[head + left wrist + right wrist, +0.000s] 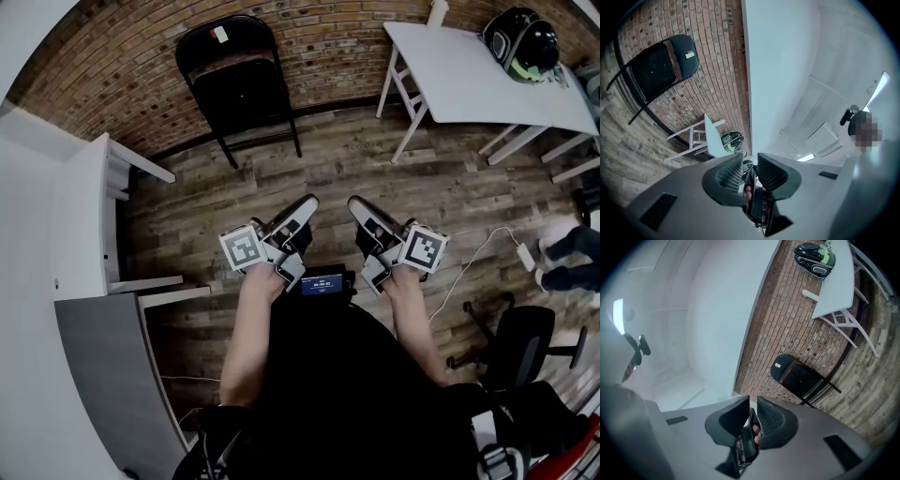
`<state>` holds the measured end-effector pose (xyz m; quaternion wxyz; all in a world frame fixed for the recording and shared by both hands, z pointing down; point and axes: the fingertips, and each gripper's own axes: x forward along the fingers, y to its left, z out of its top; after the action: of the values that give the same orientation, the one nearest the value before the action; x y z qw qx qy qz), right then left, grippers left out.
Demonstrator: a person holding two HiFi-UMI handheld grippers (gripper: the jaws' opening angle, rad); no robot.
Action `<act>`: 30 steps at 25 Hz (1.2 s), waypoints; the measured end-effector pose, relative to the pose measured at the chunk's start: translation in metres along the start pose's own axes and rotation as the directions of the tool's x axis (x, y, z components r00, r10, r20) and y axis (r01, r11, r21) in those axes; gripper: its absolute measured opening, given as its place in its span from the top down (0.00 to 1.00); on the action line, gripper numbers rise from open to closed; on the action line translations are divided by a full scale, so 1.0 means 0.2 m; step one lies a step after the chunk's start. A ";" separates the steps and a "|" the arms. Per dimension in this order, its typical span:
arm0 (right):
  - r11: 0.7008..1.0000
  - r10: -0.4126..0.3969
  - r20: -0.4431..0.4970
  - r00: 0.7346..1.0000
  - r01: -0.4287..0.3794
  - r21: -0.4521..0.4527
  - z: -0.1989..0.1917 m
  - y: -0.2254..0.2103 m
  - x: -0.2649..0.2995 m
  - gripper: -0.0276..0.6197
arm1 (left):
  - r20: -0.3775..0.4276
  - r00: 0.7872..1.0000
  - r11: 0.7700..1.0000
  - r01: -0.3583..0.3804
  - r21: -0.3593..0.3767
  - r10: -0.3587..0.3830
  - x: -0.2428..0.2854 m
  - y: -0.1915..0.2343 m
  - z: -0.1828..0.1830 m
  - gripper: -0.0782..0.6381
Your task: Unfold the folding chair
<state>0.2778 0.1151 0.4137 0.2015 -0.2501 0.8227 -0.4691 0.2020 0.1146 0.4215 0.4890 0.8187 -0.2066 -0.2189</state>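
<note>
Folded black chair (240, 86), long axis upright, flat against brick wall (328, 42)

Plank floor (375, 178) beneath folding chair (239, 84) (white table (459, 75) alongside)

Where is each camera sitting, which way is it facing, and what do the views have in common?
Head view: on the person's head, looking steeply down at the floor, chair and table; both forearms, left gripper and right gripper show.
Left gripper view: on the left gripper, rolled sideways, facing the brick wall; its jaws show, slightly apart.
Right gripper view: on the right gripper, also rolled, facing that wall; its jaws show, together.
Shared: all three show the chair, table and helmet.
</note>
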 end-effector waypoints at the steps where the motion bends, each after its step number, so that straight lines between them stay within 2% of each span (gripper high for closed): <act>1: 1.000 -0.009 0.001 1.000 0.009 -0.002 0.01 -0.01 0.02 0.90 | 0.003 1.000 1.000 0.003 -0.007 -0.003 0.01 0.02 0.03 0.74; 4: 0.999 -0.052 0.005 0.999 0.052 -0.010 0.08 -0.06 0.07 0.90 | -0.003 1.000 1.000 -0.004 -0.011 0.004 0.05 0.11 0.12 0.74; 7: 0.996 -0.081 0.011 0.997 0.081 -0.021 0.15 -0.10 0.16 0.90 | 0.000 0.999 0.999 0.045 -0.028 -0.045 0.12 0.13 0.23 0.74; 9: 0.994 -0.100 0.006 0.995 0.100 -0.032 0.19 -0.12 0.24 0.90 | 0.015 0.997 0.996 0.074 -0.045 -0.073 0.14 0.16 0.33 0.74; 15: 0.983 -0.169 -0.029 0.985 0.167 -0.078 0.24 -0.17 0.53 0.90 | 0.078 0.992 0.992 0.101 -0.072 -0.095 0.09 0.28 0.64 0.74; 22: 0.982 -0.165 -0.051 0.985 0.159 -0.100 0.22 -0.13 0.81 0.90 | 0.109 0.989 0.986 0.117 -0.122 -0.104 0.00 0.40 0.85 0.74; 30: 0.971 -0.205 -0.052 0.977 0.196 -0.139 0.21 -0.12 0.91 0.90 | 0.140 0.981 0.974 0.159 -0.163 -0.137 -0.05 0.47 1.01 0.74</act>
<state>0.1625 -0.0325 0.3969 0.1086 -0.3293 0.8289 -0.4391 0.0685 -0.0643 0.4218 0.5265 0.7704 -0.1560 -0.3240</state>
